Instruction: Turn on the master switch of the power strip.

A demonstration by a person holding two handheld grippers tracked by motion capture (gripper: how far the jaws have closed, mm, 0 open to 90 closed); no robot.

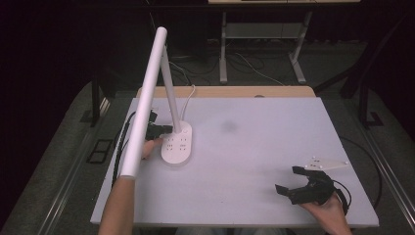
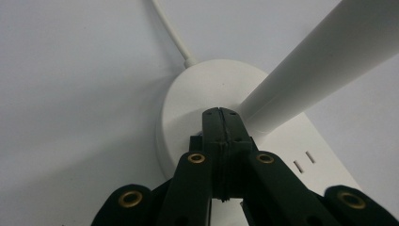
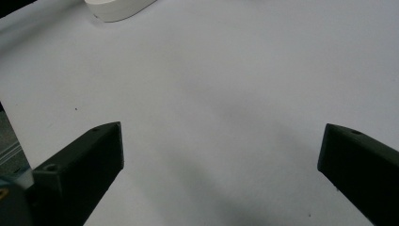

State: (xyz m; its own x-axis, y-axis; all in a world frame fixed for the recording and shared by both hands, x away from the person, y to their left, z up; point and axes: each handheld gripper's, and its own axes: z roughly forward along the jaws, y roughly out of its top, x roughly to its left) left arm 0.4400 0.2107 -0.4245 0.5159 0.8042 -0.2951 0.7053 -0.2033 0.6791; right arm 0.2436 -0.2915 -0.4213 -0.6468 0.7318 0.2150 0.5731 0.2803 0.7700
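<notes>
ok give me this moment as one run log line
left gripper: shut, tips on lamp base beside stem | right gripper: open, idle over table near right | lamp: upright

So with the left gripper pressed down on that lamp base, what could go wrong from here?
The left gripper, jaws closed, sits on the lamp base right beside the stem. A sideways slip could nudge the stem and swing the long lamp head, which overhangs the table's left edge. The right gripper rests open, far away, so nothing steadies the base if it tips or slides.
</notes>
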